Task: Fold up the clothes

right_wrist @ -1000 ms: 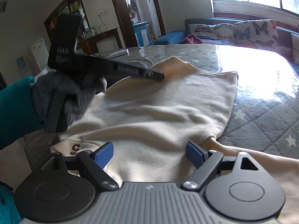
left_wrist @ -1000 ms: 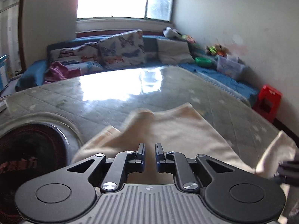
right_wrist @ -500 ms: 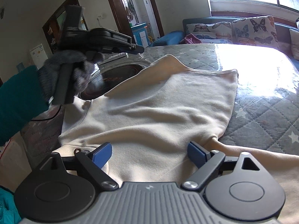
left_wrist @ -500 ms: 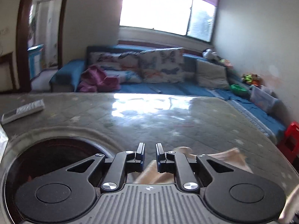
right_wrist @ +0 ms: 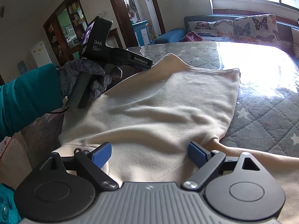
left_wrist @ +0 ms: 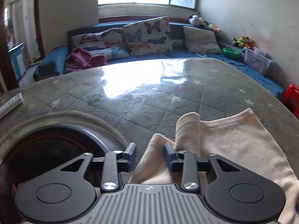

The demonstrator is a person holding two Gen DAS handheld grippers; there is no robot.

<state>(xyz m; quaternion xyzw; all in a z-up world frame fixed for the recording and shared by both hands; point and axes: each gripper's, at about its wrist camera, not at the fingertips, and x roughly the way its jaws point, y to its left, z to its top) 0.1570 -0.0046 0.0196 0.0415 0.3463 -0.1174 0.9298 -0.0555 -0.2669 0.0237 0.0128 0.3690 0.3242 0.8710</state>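
Note:
A cream garment lies spread on the quilted grey table. In the left wrist view its far corner is bunched into a raised fold. My left gripper is open, and the garment's left edge lies between its blue pads. In the right wrist view a gloved hand holds that left gripper at the garment's far-left edge. My right gripper stands wide open low over the near part of the garment. A small dark ring shows by its left finger.
A round dark inset sits in the table left of the garment. A flat box lies at the table's left edge. Beyond the table are a blue sofa with butterfly cushions and a red stool.
The left gripper was shut and raised off the cloth half a second ago. It has come back down at the garment's left edge and opened. The right gripper has stayed put.

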